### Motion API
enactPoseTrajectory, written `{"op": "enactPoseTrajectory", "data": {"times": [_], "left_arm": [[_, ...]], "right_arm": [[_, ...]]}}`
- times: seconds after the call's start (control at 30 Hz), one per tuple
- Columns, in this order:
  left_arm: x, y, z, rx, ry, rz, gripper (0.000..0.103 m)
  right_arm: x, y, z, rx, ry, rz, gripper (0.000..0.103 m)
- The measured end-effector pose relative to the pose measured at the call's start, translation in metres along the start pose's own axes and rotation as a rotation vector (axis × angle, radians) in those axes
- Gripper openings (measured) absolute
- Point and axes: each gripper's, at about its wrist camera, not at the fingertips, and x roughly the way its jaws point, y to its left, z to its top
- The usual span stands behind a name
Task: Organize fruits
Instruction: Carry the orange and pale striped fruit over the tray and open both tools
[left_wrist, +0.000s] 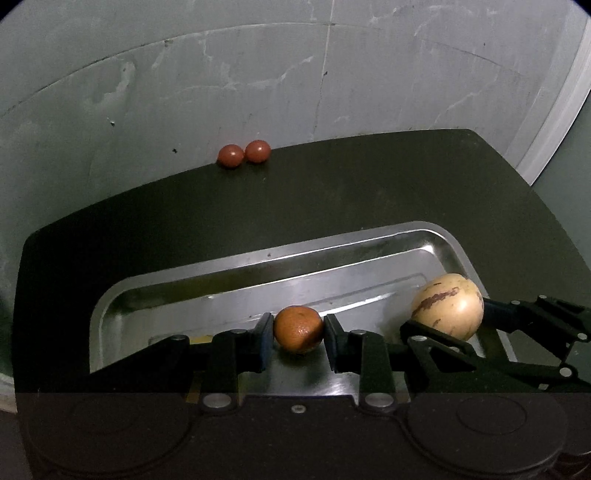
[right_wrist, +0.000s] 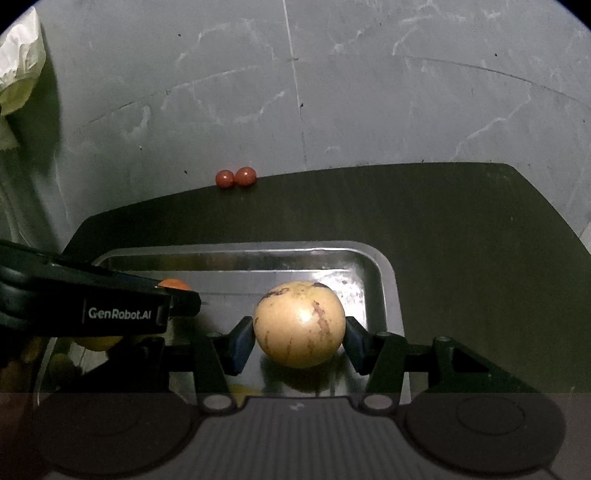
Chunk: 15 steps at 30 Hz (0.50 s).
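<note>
Orange and dimpled, the mandarin (left_wrist: 298, 328) sits pinched between the blue pads of the left tongs (left_wrist: 298, 332), low over the steel tray (left_wrist: 258, 258), a shadow across its near side. Just to its right, the right tongs (right_wrist: 300, 334) clamp a pale cream, egg-shaped fruit (right_wrist: 300, 324) streaked with brown-purple marks, a bright glint on its smooth skin; it too is over the tray, toward the right end. Far back on the dark worktop (left_wrist: 369, 192), right at its far edge, two small red tomatoes (left_wrist: 243, 153) sit touching each other, glossy and round, well apart from the tray.
</note>
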Motion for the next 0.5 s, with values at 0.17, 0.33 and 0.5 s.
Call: {"op": "enactPoseTrajectory", "data": {"times": [0.17,0.33,0.5], "left_arm": [[-0.0016,-0.0014,-0.0007,0.004,0.002,0.008,0.031],[0.0004,-0.0022,0.0003,0.016,0.003,0.009,0.031],[0.0020,-0.0015,0.0018,0.021,0.003,0.011,0.031]], "right_arm": [[0.0010,0.0008,-0.0012,0.005,0.010,-0.004,0.057],[0.0020,0.0015,-0.0004,0.012,0.019,-0.010,0.057],[0.0012,0.0021,-0.0010,0.018,0.023,-0.015,0.057]]}}
